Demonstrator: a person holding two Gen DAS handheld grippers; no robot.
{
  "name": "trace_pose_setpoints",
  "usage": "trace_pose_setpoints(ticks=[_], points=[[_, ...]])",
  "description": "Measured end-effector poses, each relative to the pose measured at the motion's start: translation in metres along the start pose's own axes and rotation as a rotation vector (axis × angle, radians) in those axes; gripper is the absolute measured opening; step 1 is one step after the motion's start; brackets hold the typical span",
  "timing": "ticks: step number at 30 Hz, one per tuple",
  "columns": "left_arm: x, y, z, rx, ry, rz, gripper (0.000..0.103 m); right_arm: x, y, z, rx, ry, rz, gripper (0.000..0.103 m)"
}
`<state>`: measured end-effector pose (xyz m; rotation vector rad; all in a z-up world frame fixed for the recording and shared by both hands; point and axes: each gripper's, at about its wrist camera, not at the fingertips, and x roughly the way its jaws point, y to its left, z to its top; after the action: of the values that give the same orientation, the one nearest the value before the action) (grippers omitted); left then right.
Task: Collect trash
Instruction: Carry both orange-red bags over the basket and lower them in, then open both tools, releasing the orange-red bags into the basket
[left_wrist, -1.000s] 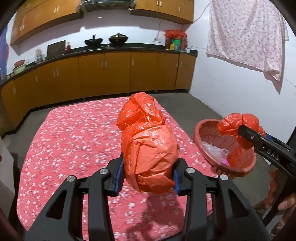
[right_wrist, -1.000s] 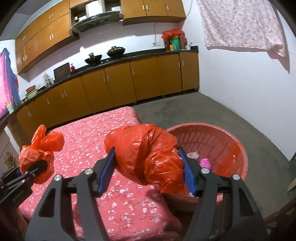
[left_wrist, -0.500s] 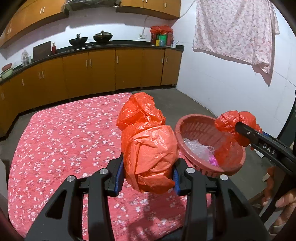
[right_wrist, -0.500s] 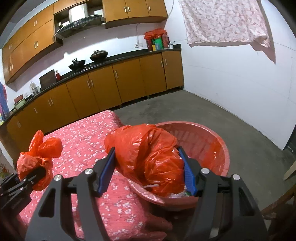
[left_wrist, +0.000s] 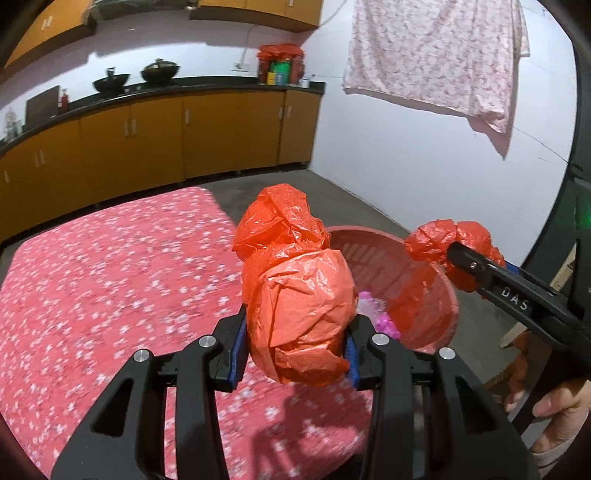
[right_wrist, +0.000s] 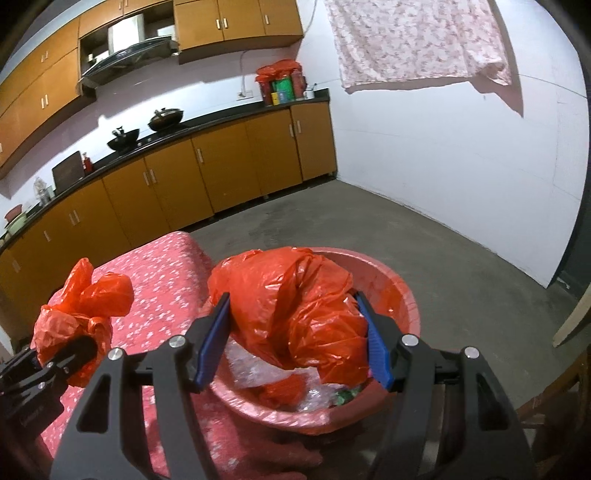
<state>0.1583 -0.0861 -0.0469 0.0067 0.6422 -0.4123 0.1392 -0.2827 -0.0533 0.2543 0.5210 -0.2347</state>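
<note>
My left gripper (left_wrist: 293, 350) is shut on a crumpled orange plastic bag (left_wrist: 295, 295), held above the table's right edge beside the red basket (left_wrist: 436, 295). My right gripper (right_wrist: 291, 343) is shut on a second orange plastic bag (right_wrist: 295, 306) and holds it right over the red basket (right_wrist: 406, 295), which holds clear and pink wrappers. The left gripper with its bag also shows at the left of the right wrist view (right_wrist: 74, 332). The right gripper's bag also shows in the left wrist view (left_wrist: 450, 240).
A table with a red flowered cloth (left_wrist: 110, 277) lies to the left of the basket. Orange kitchen cabinets (right_wrist: 221, 166) run along the back wall. Grey floor (right_wrist: 443, 251) and a white wall are to the right.
Both grippers have moved right toward the basket with their bags. The right gripper's bag is now lower, directly over the basket's inside.
</note>
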Motion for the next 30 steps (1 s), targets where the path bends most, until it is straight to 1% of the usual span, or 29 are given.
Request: trace_pose_setpoints(ticks=[5,12,18,30], points=[[0.019,-0.012,0.007,0.023,0.012,-0.059,0.041,0.009,-0.009,0.007,0.008,-0.006,-0.014,0.063],[0.042,-0.028,0.016,0.064,0.020,-0.101,0.041,0.021,-0.016,0.020,0.018,-0.022,-0.017,0.064],[0.060,-0.039,0.022,0.098,0.026,-0.116,0.041,0.029,-0.025,0.029,0.036,-0.032,-0.014,0.064],[0.086,-0.049,0.028,0.096,0.066,-0.142,0.042,0.039,-0.035,0.030,0.066,-0.023,-0.004,0.064]])
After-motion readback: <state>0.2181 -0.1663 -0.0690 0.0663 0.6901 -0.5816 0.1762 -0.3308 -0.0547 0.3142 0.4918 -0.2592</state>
